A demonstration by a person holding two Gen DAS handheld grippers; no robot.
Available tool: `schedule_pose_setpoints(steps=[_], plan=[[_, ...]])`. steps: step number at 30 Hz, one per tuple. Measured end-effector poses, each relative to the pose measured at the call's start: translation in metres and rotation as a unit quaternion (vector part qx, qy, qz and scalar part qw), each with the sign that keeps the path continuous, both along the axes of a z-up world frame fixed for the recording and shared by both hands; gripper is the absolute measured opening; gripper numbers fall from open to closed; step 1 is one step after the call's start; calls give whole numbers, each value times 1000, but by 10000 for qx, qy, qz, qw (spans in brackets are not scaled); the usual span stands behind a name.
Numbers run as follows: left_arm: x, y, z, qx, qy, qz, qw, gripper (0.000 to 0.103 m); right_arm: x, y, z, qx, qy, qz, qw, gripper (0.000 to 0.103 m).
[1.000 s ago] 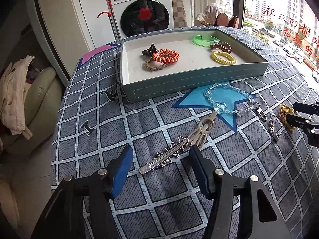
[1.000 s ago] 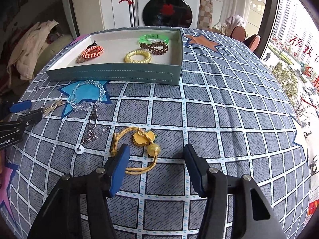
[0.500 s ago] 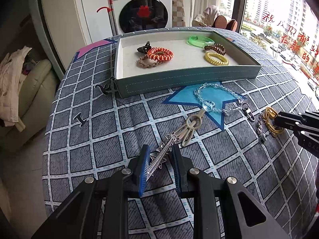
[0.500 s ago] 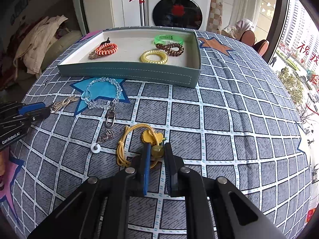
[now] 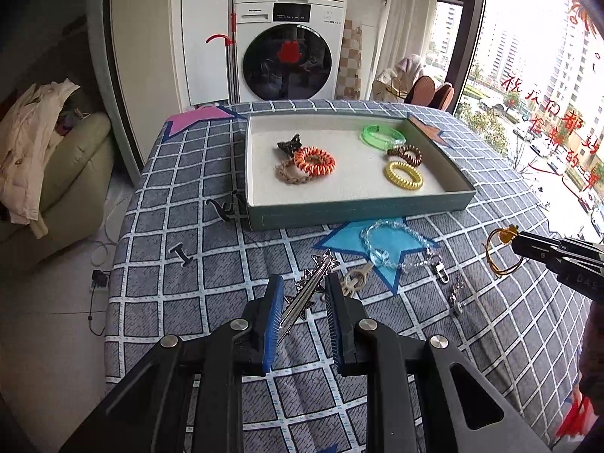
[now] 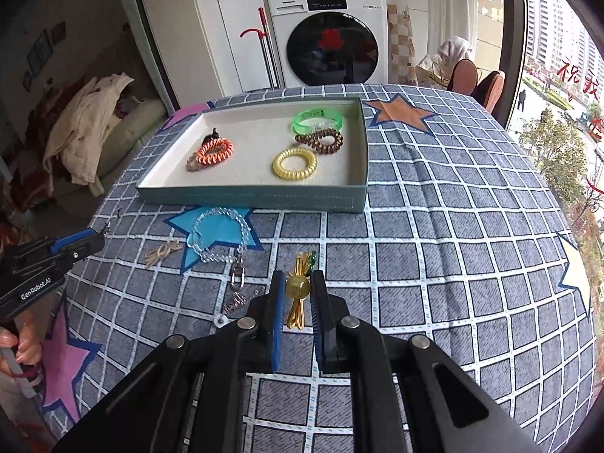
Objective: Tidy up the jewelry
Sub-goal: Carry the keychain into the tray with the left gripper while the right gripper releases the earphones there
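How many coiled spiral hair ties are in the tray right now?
3, all inside the tray: orange coil tie at left, brown coil tie and yellow coil tie at right. None appear hidden.

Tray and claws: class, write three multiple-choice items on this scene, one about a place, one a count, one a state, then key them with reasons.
1. Where does the clear bead bracelet lie?
A in the tray
B on the blue star
C in a claw

2. How many coil hair ties are in the tray?
A one
B three
C five

3. What does the right claw hold?
A nothing
B a key
C a yellow cord charm

Key: B, the clear bead bracelet rests on the blue star, outside the tray. B, orange, brown and yellow. C, the right claw is shut on the yellow cord charm.
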State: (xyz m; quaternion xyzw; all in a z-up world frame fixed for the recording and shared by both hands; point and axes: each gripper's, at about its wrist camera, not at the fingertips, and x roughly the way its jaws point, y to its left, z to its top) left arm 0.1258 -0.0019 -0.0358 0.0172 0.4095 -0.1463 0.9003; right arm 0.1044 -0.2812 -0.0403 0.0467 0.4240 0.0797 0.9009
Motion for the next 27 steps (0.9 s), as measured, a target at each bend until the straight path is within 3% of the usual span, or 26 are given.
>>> schedule_pose_setpoints(steps=[7, 13, 27], plan=[[27, -4, 36, -8, -271, 93, 9996, 42, 28, 9, 37, 284, -248, 160, 9992, 14], [59, -18, 54, -59, -398, 85, 9992, 42, 67, 19, 48, 470, -261, 223, 9983, 14], [128, -39, 33, 47, -134, 365, 9992, 42, 139, 21, 33, 549, -38, 169, 9983, 14]])
